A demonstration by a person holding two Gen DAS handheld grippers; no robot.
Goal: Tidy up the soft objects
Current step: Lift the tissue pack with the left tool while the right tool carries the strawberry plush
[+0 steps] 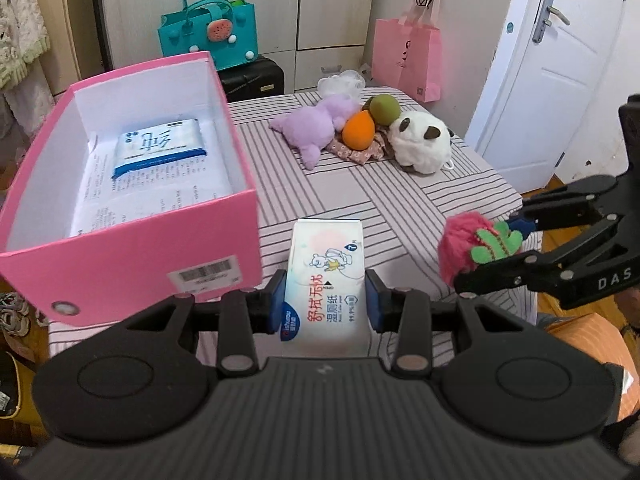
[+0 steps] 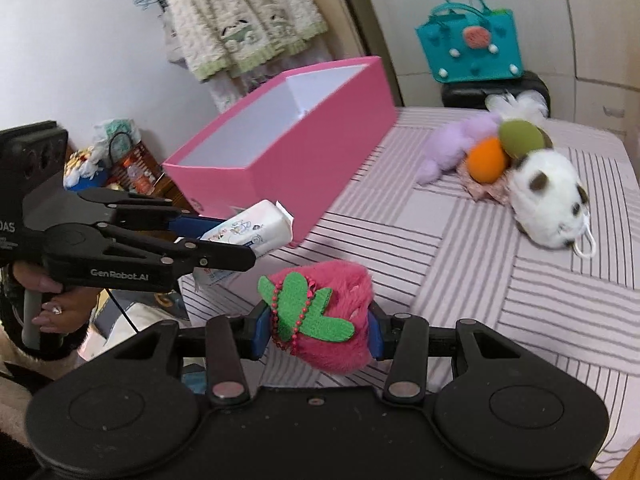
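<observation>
Right wrist view blurred at the far toys; pink box point(image 2: 288, 148) interior mostly hidden there. Left gripper point(image 1: 326, 300) pinching a wet-wipes pack point(image 1: 326, 276) by its sides, held over the near striped bed point(image 1: 420, 200), just right of the box. Right gripper point(image 2: 316, 330) pinching a pink plush strawberry point(image 2: 332, 320), green felt leaf on top. Tissue pack point(image 1: 160, 146) already lying in the box. Far right on the bed: purple plush point(image 1: 316, 124), orange ball point(image 1: 358, 130), green ball point(image 1: 384, 108), white plush point(image 1: 422, 140), clustered and touching.
</observation>
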